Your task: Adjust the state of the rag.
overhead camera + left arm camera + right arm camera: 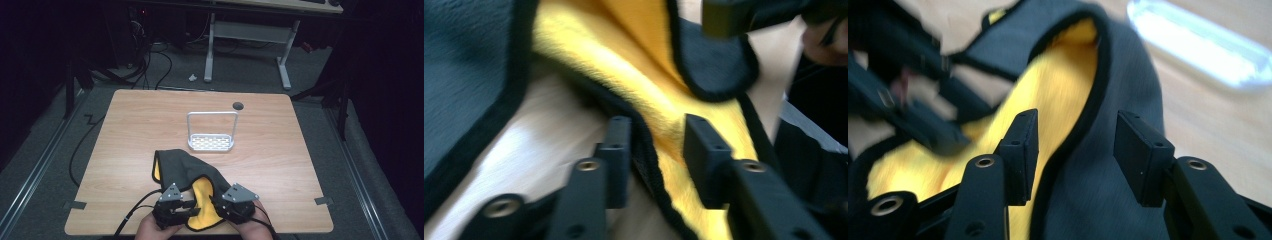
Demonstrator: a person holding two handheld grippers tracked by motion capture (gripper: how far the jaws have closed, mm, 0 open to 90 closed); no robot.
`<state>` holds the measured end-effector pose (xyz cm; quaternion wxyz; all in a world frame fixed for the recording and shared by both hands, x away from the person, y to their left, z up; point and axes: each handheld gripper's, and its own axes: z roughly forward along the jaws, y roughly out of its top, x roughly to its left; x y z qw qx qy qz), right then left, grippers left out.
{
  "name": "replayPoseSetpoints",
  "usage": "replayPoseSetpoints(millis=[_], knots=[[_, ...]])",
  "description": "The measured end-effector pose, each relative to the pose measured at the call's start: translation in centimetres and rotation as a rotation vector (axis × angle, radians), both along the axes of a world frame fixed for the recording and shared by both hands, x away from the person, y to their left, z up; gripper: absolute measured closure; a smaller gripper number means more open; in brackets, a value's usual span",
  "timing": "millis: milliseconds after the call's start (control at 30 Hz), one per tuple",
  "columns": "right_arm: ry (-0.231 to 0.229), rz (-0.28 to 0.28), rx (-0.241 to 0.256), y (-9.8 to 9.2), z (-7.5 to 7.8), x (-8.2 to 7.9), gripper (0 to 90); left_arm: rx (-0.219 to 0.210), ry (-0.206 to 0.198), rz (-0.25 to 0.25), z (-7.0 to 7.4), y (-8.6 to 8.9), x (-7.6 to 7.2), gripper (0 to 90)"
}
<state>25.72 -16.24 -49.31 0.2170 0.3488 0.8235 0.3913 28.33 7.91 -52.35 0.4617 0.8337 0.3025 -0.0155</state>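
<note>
At the table's near edge, I have the left gripper (176, 206) and right gripper (227, 204) at a grey-and-yellow cloth (187, 172); both sets of jaws stand apart, each straddling a black-trimmed hem. White rack (211, 131) just beyond the cloth, mid-table (280, 150)
</note>
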Motion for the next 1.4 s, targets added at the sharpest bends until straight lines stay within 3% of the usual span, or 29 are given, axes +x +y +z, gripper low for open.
replayPoseSetpoints(millis=[33,67,100,167,200,233,300,333,367,400,433,467,500,533,600,667,700,733,833,867,933,967,1067,1100,1233,1367,1400], knots=[[0.010,-0.007,-0.002,-0.6,-0.3,-0.5,53.2,-0.001,-0.022,0.014,0.3,0.5,0.0,55.9],[0.038,-0.021,0.001,-1.7,-0.9,-1.3,53.2,0.013,-0.067,0.071,0.8,2.3,0.5,52.7],[0.038,-0.021,0.001,-1.7,-0.9,-1.3,53.2,0.013,-0.067,0.071,0.8,2.3,0.5,52.0],[0.064,-0.034,-0.008,-2.5,-1.6,-2.0,53.2,0.062,-0.108,0.160,0.8,4.2,1.4,50.4],[0.074,-0.036,-0.021,-2.7,-1.9,-2.3,53.2,0.069,-0.104,0.194,0.6,4.9,2.1,48.7],[0.083,-0.036,-0.038,-2.8,-2.1,-2.4,53.2,0.079,-0.100,0.209,0.3,5.2,2.7,47.1],[0.110,-0.035,-0.066,-2.7,-2.6,-2.2,54.5,0.153,-0.099,0.225,-0.4,4.7,3.9,42.8],[0.110,-0.035,-0.066,-2.7,-2.6,-2.2,54.5,0.153,-0.099,0.225,-0.4,4.7,3.9,42.6],[0.119,-0.039,-0.073,-2.7,-2.8,-2.1,57.3,0.188,-0.117,0.227,-0.6,4.4,4.0,42.6],[0.134,-0.055,-0.078,-3.0,-2.9,-1.9,65.1,0.222,-0.151,0.243,-0.7,4.1,4.0,49.7],[0.134,-0.055,-0.078,-3.0,-2.9,-1.9,65.1,0.230,-0.151,0.250,-0.7,4.1,4.1,49.7],[0.132,-0.056,-0.083,-3.2,-2.9,-1.8,70.4,0.229,-0.151,0.261,-0.7,4.0,4.2,55.1],[0.141,-0.059,-0.095,-3.7,-2.7,-1.7,80.5,0.242,-0.164,0.273,-0.7,4.0,4.3,70.7],[0.141,-0.059,-0.095,-3.7,-2.7,-1.7,80.5,0.250,-0.175,0.285,-0.7,4.1,4.3,70.7],[0.147,-0.069,-0.093,-4.2,-2.7,-1.4,84.7,0.236,-0.160,0.293,-0.8,4.5,4.4,81.2],[0.140,-0.090,-0.104,-4.8,-2.7,-1.1,85.8,0.191,-0.103,0.282,-0.7,5.1,4.5,83.4],[0.134,-0.129,-0.110,-5.8,-2.7,-0.6,85.9,0.176,-0.069,0.263,-0.6,5.5,4.1,83.6],[0.134,-0.129,-0.110,-5.8,-2.7,-0.6,85.9,0.176,-0.069,0.263,-0.6,5.5,4.1,83.6],[0.117,-0.214,-0.123,-8.0,-2.7,0.5,85.9,0.168,-0.031,0.211,-0.2,5.5,2.6,83.5],[0.101,-0.268,-0.142,-9.3,-2.7,1.3,85.8,0.149,-0.006,0.165,0.2,5.1,1.4,83.5],[0.094,-0.289,-0.153,-10.0,-2.8,1.8,85.8,0.145,-0.007,0.145,0.5,4.8,0.9,83.5],[0.081,-0.341,-0.172,-11.4,-2.8,2.7,85.8,0.135,-0.005,0.125,0.9,4.4,0.4,83.5],[0.083,-0.384,-0.165,-13.1,-2.8,3.8,84.4,0.066,-0.023,0.078,2.6,3.6,-0.6,83.6],[0.083,-0.384,-0.165,-13.1,-2.8,3.8,84.4,0.066,-0.023,0.078,2.6,3.6,-0.6,83.5],[0.071,-0.391,-0.113,-13.4,-2.1,3.4,83.2,0.017,-0.050,0.112,4.2,3.9,1.0,83.4],[0.036,-0.369,-0.060,-12.7,-1.0,2.2,82.0,-0.044,-0.062,0.199,5.2,4.6,4.7,83.2],[0.029,-0.360,-0.048,-12.5,-0.7,1.9,81.8,-0.041,-0.073,0.228,5.3,4.6,5.7,83.0]])
